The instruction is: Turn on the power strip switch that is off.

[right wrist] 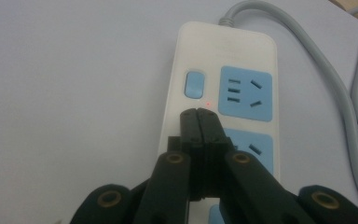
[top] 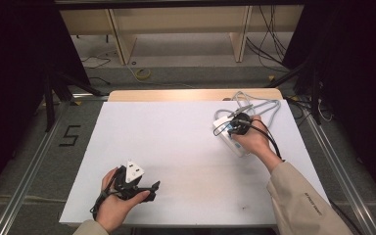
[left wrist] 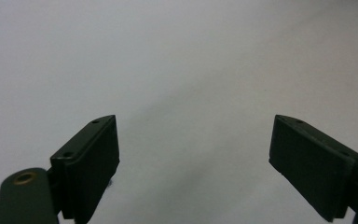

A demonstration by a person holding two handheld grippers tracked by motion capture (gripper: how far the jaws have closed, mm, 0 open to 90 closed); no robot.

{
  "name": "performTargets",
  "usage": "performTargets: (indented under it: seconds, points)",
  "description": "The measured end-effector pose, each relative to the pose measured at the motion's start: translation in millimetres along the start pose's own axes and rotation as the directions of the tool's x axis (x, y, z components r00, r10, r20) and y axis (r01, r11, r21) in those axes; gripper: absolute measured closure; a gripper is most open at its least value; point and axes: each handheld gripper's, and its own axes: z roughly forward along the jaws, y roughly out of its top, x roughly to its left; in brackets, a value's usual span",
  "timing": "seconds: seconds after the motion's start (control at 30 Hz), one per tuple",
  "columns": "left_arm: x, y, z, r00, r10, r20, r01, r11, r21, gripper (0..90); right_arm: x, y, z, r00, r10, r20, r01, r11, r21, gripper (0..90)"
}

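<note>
A white power strip with blue sockets and a blue switch lies at the right rear of the white tabletop, its grey cord looped behind it. The right gripper hovers over the strip with fingers clenched together (gripping nothing), tips just below the switch. The left gripper rests near the front left, fingers spread wide.

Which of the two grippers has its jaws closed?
The right gripper, over the white power strip: its jaws are pressed together. The left gripper has its jaws spread wide above the bare table.
</note>
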Motion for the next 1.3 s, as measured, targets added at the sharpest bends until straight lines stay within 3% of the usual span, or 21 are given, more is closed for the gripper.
performTargets:
  seconds: [0.4,1.3]
  points:
    - [-0.1,0.0,0.0,1.0,0.0,0.0,0.0,1.0,0.0,15.4,2.1,5.2,1.4,0.9994,-0.033,0.014,0.032,0.999,0.038,90.0]
    - [-0.4,0.0,0.2,1.0,0.001,0.0,-0.001,1.0,-0.001,15.4,1.6,12.6,4.1,0.9995,-0.028,0.017,0.026,0.996,0.091,90.0]
